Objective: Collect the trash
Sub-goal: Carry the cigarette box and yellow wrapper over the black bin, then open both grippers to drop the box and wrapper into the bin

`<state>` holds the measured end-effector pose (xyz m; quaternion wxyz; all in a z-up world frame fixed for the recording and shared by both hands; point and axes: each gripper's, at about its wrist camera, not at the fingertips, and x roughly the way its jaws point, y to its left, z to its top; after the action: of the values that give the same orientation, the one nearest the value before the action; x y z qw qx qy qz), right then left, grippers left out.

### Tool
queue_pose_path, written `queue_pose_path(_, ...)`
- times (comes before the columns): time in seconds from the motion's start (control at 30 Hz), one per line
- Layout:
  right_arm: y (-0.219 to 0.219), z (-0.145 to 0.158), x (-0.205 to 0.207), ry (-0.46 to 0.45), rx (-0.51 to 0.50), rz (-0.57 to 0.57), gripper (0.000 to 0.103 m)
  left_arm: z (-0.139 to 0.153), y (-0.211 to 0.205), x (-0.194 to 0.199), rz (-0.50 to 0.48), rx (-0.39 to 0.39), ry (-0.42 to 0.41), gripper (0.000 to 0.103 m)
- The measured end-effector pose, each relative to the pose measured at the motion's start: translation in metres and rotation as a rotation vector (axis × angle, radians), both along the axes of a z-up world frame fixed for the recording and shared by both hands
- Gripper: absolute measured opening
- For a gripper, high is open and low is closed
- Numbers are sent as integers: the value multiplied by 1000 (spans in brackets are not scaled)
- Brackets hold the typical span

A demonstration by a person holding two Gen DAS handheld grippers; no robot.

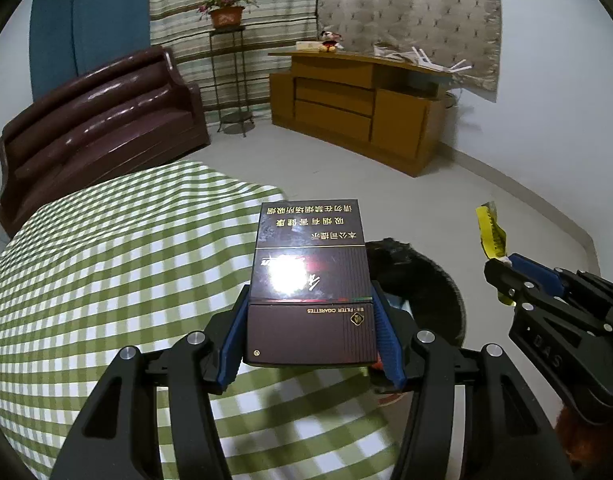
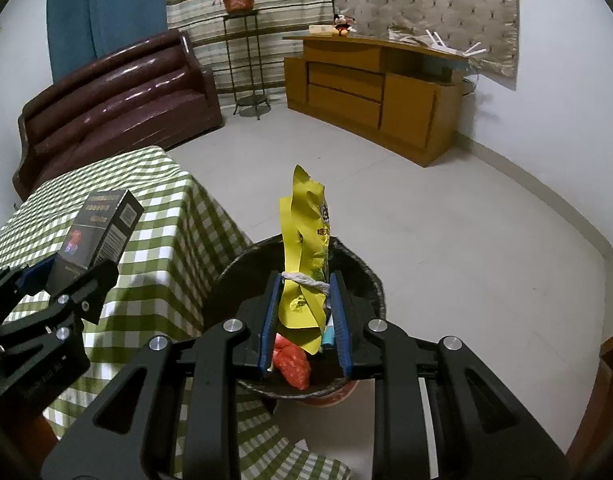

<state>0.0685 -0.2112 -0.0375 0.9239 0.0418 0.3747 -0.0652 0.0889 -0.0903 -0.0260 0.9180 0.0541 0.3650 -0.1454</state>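
Note:
My left gripper (image 1: 309, 300) is shut on a dark maroon cigarette pack (image 1: 310, 272), held by its sides over the edge of the green-checked table (image 1: 106, 260). In the right wrist view the same pack (image 2: 102, 228) sticks up from the left gripper (image 2: 66, 272) at the left. My right gripper (image 2: 304, 280) is shut on a crumpled yellow wrapper (image 2: 302, 240) with a white bit wound around it. It hangs right above a trash bin (image 2: 370, 276) lined with a black bag, which has a red crumpled item (image 2: 292, 362) inside. From the left wrist view, the right gripper (image 1: 502, 276) and wrapper (image 1: 491, 234) are to the right of the bin (image 1: 422, 276).
The bin stands on the pale floor against the corner of the table (image 2: 166, 208). Farther back are a dark brown sofa (image 2: 118, 104), a metal plant stand (image 2: 242, 60) with a potted plant, and a wooden cabinet (image 2: 378, 96). Open floor (image 2: 446, 220) lies between.

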Motion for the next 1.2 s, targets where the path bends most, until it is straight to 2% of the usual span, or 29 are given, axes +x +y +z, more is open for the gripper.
queue_pose_path(0.33,-11,-1,0,-3,9,-12,24,-5,-23,6,-29,13,-7,55)
queue_pose_path(1.2,-25,-23,31,40,42,-11,24,-28,-53,44,-12,50,37,55)
